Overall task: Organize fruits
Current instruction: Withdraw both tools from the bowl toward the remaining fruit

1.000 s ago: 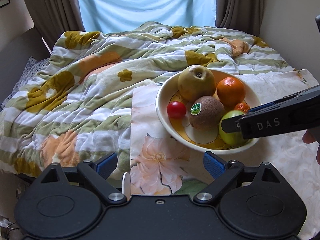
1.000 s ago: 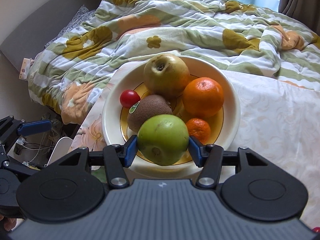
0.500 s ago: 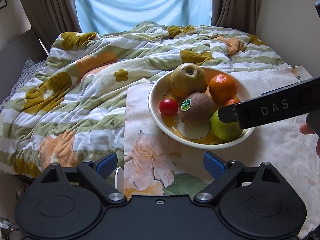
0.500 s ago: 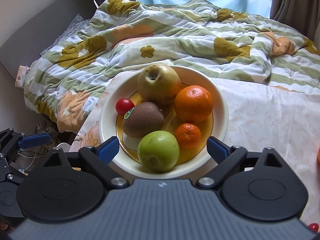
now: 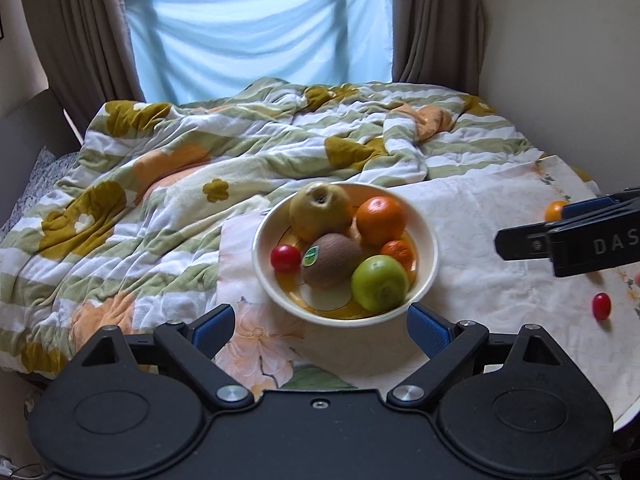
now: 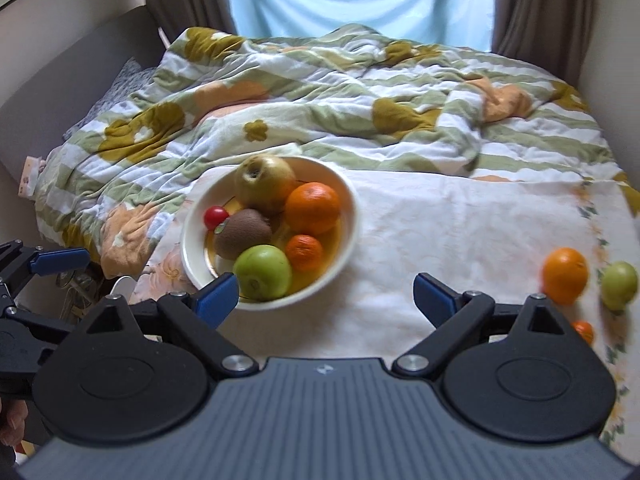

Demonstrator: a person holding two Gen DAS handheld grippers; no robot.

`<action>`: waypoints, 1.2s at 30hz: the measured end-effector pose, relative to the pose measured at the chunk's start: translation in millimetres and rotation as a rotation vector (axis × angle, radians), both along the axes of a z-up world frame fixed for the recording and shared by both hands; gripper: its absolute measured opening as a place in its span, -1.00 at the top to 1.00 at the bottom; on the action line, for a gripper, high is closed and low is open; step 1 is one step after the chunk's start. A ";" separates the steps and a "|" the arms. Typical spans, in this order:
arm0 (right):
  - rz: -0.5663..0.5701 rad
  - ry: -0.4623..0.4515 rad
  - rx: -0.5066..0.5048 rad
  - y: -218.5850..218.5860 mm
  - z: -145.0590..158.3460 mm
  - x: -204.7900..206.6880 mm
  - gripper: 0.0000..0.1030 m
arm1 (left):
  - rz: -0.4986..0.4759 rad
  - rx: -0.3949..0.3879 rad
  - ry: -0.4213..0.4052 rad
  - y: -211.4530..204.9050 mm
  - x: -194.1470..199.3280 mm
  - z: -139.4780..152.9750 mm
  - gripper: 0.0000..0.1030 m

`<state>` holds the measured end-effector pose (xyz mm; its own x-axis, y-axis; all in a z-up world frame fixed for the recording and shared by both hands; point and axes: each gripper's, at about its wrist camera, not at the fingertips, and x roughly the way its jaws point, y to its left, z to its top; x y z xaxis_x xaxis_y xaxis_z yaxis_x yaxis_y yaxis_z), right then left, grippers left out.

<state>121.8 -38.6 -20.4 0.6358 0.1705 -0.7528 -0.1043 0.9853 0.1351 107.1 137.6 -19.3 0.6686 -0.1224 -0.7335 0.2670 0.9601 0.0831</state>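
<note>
A cream bowl (image 5: 425, 224) (image 6: 352, 216) on the white tablecloth holds a green apple (image 5: 380, 282) (image 6: 262, 271), a kiwi (image 5: 332, 260), a yellow-brown apple (image 5: 320, 210), an orange (image 5: 380, 220), a mandarin (image 5: 398, 250) and a cherry tomato (image 5: 285, 258). My left gripper (image 5: 320, 326) is open and empty just in front of the bowl. My right gripper (image 6: 326, 294) is open and empty, to the right of the bowl. Loose on the cloth at the right lie an orange (image 6: 565, 275), a green apple (image 6: 619, 285), a mandarin (image 6: 583, 331) and a cherry tomato (image 5: 601, 306).
A rumpled flowered quilt (image 5: 180, 184) covers the bed behind and left of the table. A wall (image 5: 560, 60) stands close on the right. The table's edge (image 5: 624, 416) runs near the loose fruit.
My right gripper opened, left the green apple in the bowl and pulled back to the right. Both grippers have drawn back from the bowl.
</note>
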 end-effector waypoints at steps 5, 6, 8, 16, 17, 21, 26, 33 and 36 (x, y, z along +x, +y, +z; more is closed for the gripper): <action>-0.072 -0.022 -0.005 -33.8 16.0 -27.4 -1.00 | -0.031 -0.016 -0.021 -20.5 -9.2 13.9 -0.85; -0.088 -0.027 -0.007 -41.0 18.7 -33.1 -1.00 | -0.038 -0.020 -0.025 -25.5 -11.0 16.4 -0.85; -0.118 -0.035 -0.016 -54.6 23.3 -43.6 -1.00 | -0.055 -0.024 -0.029 -36.2 -13.2 20.8 -0.85; -0.224 -0.038 -0.034 -109.6 27.0 -82.8 -1.00 | -0.147 -0.004 -0.048 -92.4 -30.2 26.8 -0.85; -0.233 -0.036 -0.033 -118.9 26.3 -88.6 -1.00 | -0.148 -0.007 -0.046 -100.4 -32.9 27.1 -0.85; -0.232 -0.030 -0.023 -152.9 21.2 -101.0 -1.00 | -0.138 -0.008 -0.034 -133.2 -44.9 22.8 -0.85; -0.183 -0.011 -0.033 -194.0 11.9 -105.0 -1.00 | -0.104 -0.024 0.017 -177.2 -55.8 7.1 -0.85; -0.069 0.003 -0.074 -246.3 -7.4 -88.3 -1.00 | -0.086 -0.044 0.075 -235.5 -57.2 -25.5 -0.85; -0.021 0.016 -0.078 -262.3 -22.0 -75.2 -1.00 | -0.090 -0.038 0.104 -257.1 -53.4 -42.4 -0.85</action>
<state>46.6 -300.9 -42.5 0.6266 0.0975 -0.7732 -0.0820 0.9949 0.0589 53.7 -119.4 -61.6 0.5745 -0.2071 -0.7919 0.3572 0.9339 0.0150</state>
